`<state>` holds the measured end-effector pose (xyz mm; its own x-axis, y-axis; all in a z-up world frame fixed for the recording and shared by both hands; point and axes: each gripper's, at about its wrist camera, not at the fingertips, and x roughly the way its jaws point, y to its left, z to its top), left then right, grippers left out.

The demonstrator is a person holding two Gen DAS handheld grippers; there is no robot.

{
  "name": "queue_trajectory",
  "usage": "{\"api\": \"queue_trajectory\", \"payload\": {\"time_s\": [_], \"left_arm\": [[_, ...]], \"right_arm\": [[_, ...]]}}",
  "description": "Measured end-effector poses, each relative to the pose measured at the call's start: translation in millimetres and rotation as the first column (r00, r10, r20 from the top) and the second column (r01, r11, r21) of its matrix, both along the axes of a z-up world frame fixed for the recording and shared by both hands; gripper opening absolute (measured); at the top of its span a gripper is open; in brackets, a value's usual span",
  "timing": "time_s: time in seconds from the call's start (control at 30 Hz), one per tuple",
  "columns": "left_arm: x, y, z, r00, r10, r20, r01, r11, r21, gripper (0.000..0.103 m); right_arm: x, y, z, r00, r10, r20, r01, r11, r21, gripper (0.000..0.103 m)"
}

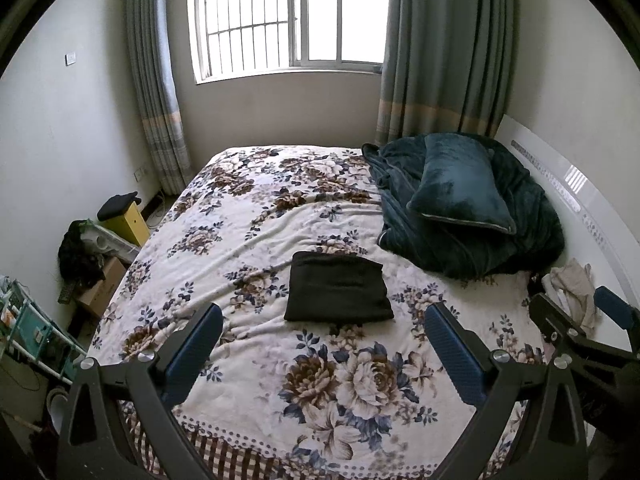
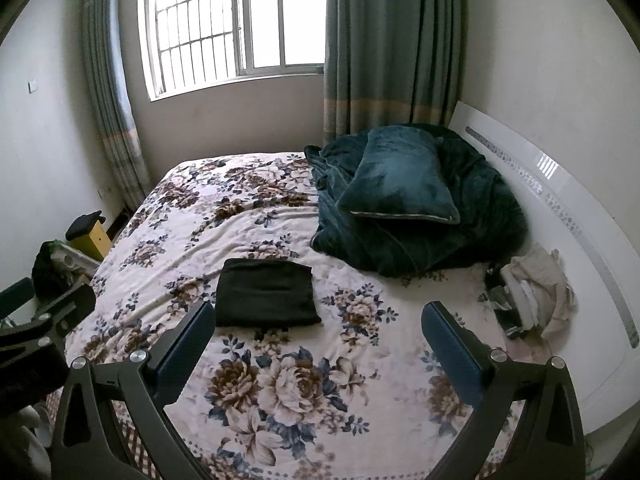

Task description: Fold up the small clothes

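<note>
A black garment (image 1: 338, 288) lies folded into a neat rectangle on the floral bedspread (image 1: 256, 216), near the bed's middle. It also shows in the right wrist view (image 2: 266, 294). My left gripper (image 1: 324, 320) is open and empty, held above the bed's near end, short of the garment. My right gripper (image 2: 318, 320) is open and empty, to the right of the left one; it shows at the right edge of the left wrist view (image 1: 576, 304). A crumpled pile of pale clothes (image 2: 536, 296) lies at the bed's right side by the headboard.
A dark teal blanket (image 2: 404, 240) with a teal pillow (image 2: 400, 178) on it is heaped at the far right of the bed. A white headboard (image 2: 560, 208) runs along the right. Boxes, a yellow stool (image 1: 128, 220) and a rack stand left of the bed.
</note>
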<state>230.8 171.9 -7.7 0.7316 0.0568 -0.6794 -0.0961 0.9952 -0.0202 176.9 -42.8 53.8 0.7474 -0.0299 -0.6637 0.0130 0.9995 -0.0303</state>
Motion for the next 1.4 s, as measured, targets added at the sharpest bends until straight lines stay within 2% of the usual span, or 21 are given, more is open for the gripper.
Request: {"api": "queue_trajectory", "payload": {"time_s": [0.53,1.4], "left_arm": [[-3.8,5.1,3.8,0.999,0.032,0.005,-0.032,0.999,0.011,0.103],[-5.5,7.8,1.2,0.999,0.034,0.003,-0.034,0.999,0.009,0.103]], "right_arm": [[1.8,9.3,3.7,1.000,0.007,0.007,-0.007,1.000,0.003,0.103],[-1.7,7.0,1.1,1.000,-0.007,0.009,0.007,1.000,0.004,0.103]]}}
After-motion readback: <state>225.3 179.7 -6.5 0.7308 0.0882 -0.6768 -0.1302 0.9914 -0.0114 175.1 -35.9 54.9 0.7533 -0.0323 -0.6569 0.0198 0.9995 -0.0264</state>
